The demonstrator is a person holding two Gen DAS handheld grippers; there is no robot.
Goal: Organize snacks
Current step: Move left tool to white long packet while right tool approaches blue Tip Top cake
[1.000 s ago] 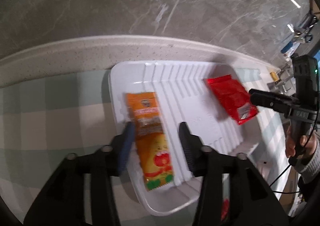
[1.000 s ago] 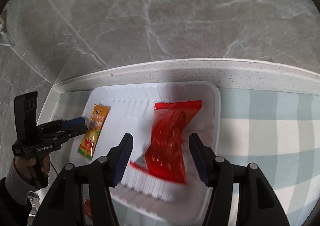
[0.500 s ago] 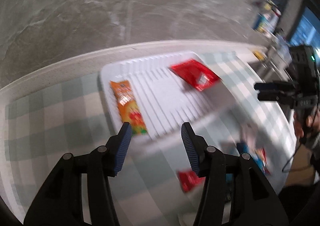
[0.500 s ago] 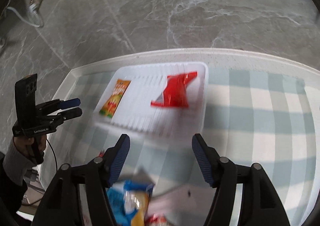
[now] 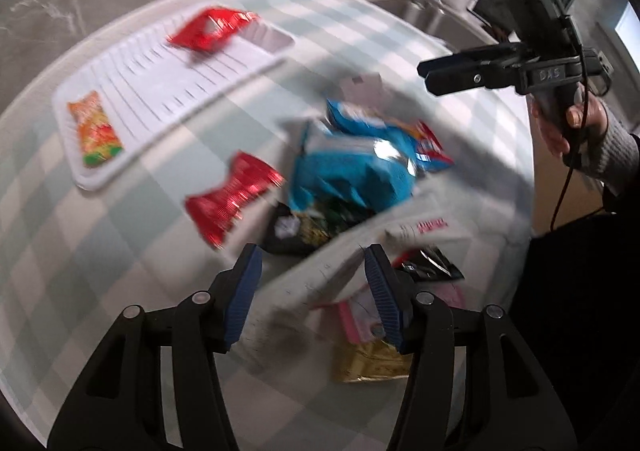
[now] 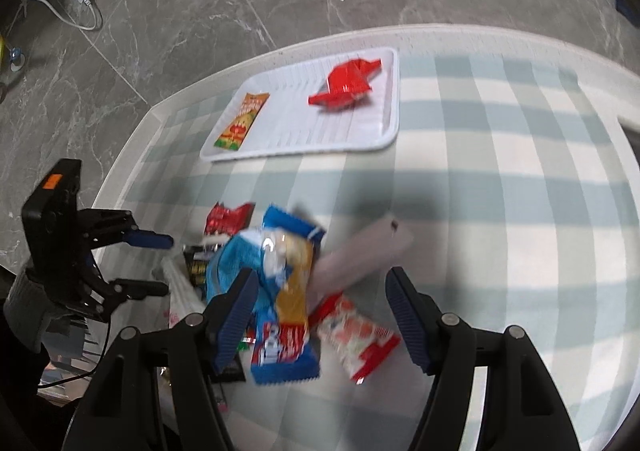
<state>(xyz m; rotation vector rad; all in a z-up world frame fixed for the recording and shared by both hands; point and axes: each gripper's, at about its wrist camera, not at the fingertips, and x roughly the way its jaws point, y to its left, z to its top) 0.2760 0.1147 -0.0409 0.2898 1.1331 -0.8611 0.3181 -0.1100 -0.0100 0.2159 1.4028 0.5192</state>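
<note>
We are between placements: 2 packets already lie on the white tray, the orange packet at its left end and a red packet toward its right end, and both grippers now hang over the loose pile near the table's front edge, well apart from the tray.

Going left to right, the left gripper has just been opening its jaws and holds nothing; below it lies a white wrapper, with a red foil packet to its left and a black packet just ahead. The blue bag sits in the middle of the heap, overlapping its neighbours. The right gripper also stands open and empty; its jaws opened further within the last second, and the blue bag and a red-and-white packet lie under it.

Next, we judge, each gripper needs 1 packet singled out. The overlap is the obstacle: closing on the blue bag may drag others along.
</note>
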